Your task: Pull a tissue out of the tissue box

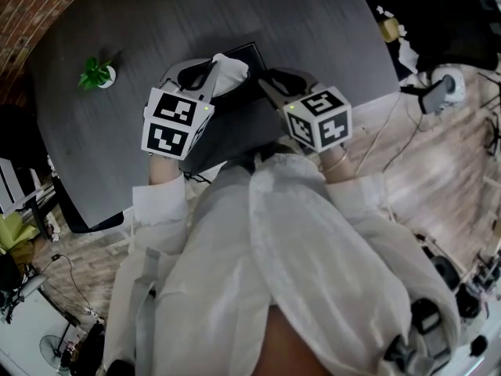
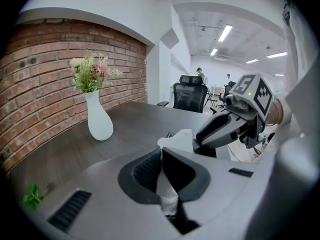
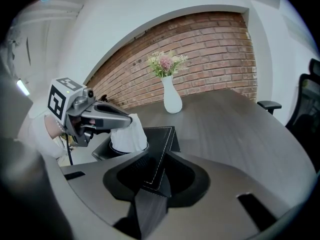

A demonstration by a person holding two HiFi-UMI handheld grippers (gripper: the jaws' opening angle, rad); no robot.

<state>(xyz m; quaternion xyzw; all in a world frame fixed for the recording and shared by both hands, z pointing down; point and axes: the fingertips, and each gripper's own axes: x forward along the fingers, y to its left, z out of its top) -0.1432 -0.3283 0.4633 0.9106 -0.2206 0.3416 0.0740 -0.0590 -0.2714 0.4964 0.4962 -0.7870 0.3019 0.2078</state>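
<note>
The left tool is clenching its jaws tight on the white tissue, which is bunching up in a tuft just past the jaw tips and trailing down between the pads. The tissue is standing out of the round opening of the black tissue box, which is lying on the dark bench directly ahead of both tools. To the right, the right tool is gripping the box's near stitched corner, jaws closed on that edge, its tips lying near the tissue. Ahead of the left tool and off to its left, a white vase of flowers is standing on the bench before a brick wall, well apart from the box, and a small green plant is sitting further to that tool's left. The head view is showing both tools side by side over the box and the person's pale sleeves, but not the pads. Only the left gripper view is showing the tissue pinched between the pads, and an office chair beyond the bench. Only the right gripper view is showing the box edge in the grip.
</note>
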